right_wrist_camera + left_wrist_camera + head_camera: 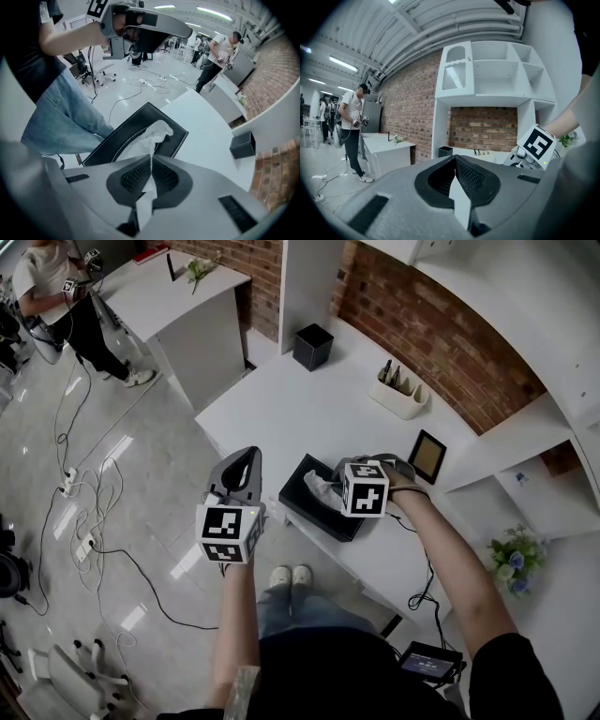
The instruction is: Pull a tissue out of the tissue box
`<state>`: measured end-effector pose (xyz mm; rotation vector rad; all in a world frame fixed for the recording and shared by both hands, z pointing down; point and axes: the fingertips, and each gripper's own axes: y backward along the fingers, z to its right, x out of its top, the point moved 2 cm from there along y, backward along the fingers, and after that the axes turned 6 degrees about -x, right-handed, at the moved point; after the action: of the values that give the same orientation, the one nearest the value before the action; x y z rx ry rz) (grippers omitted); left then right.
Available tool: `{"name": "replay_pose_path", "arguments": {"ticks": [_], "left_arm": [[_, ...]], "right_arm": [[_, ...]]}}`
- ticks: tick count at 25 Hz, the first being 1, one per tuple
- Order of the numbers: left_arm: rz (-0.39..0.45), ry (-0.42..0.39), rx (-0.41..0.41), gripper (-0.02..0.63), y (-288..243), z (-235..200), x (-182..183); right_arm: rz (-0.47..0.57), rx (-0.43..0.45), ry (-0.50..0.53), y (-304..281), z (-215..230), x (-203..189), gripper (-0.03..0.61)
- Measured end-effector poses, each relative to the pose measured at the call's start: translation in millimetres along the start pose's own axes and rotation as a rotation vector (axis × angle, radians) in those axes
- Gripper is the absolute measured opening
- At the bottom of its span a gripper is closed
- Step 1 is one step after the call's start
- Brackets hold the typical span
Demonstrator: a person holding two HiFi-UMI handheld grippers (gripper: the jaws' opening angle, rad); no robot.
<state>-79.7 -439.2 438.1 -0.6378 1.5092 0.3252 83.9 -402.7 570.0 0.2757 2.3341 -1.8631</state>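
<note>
**White tissue pinched over the black box**

The tissue (pixel 156 131) stands crumpled out of the slot of the box (pixel 113 139), which lies near the front edge of the white table (pixel 281 409). The right gripper (pixel 151 158) points steeply down onto it. Its jaws are clamped on the tissue's upper part, and a strip of it shows behind them. The right forearm reaches in from the lower right of the head view, wrist bent over the box. The left gripper (pixel 454 159) is held about level, off the table's edge and over the floor, just left of the box. Its jaws are pressed together with nothing in them, and the left forearm stretches straight forward
</note>
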Motion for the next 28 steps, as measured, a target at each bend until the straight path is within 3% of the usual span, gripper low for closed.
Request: {"name": "replay_pose_path", "arguments": {"ticks": [8,18,28], "left_arm": [[0.001,-0.009,-0.028,0.009,-7,10,4],[-0.001,-0.008,-0.030,0.009,-7,8,3],[0.012,-0.017,-0.056,0.009,-14,13,11]], "right_arm": [[0.011,-0.036,-0.075,6,5,-3,-0.002],[0.045,-0.190,-0.217,32,33,-19,-0.002],[0.108,-0.290,-0.306,74,57,-25,-0.002]]}}
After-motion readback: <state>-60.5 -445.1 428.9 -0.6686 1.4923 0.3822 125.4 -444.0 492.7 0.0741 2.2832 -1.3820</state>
